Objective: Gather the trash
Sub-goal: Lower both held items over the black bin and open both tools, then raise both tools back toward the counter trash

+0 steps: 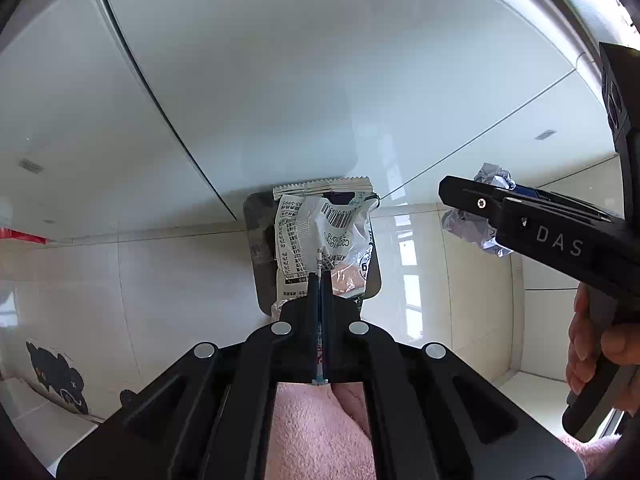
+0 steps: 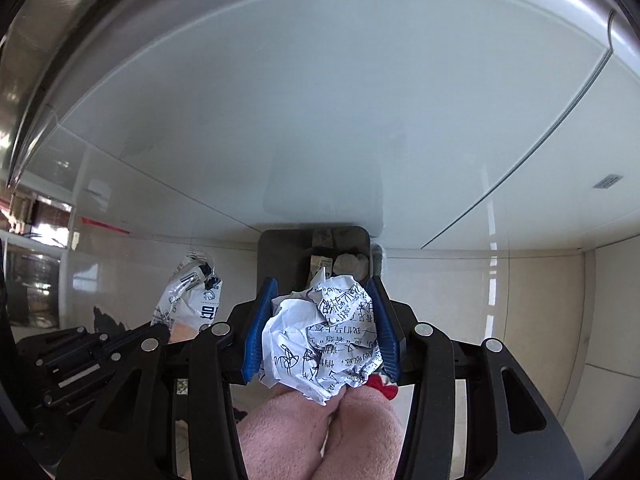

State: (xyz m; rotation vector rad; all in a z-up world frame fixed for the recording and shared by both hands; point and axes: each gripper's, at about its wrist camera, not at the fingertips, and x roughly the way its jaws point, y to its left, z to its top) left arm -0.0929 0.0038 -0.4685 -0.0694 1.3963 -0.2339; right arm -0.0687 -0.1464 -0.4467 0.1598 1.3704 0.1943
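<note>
Below, bin rim (image 2: 264,240) beneath paper ball (image 2: 320,332)

The left gripper (image 1: 320,276) points steeply down, jaws pinched tight together. The right gripper (image 2: 322,320) — jaws partly apart, blue pads (image 2: 260,320) pressing inward — is gripped by a hand (image 1: 596,356), apparently bare.

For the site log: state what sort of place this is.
Probably a home, perhaps a kitchen or utility corner: glossy beige floor tiles, white cabinet panels above, and a small dark trash bin on the floor. The person's pink fleece trousers suggest home too.
</note>
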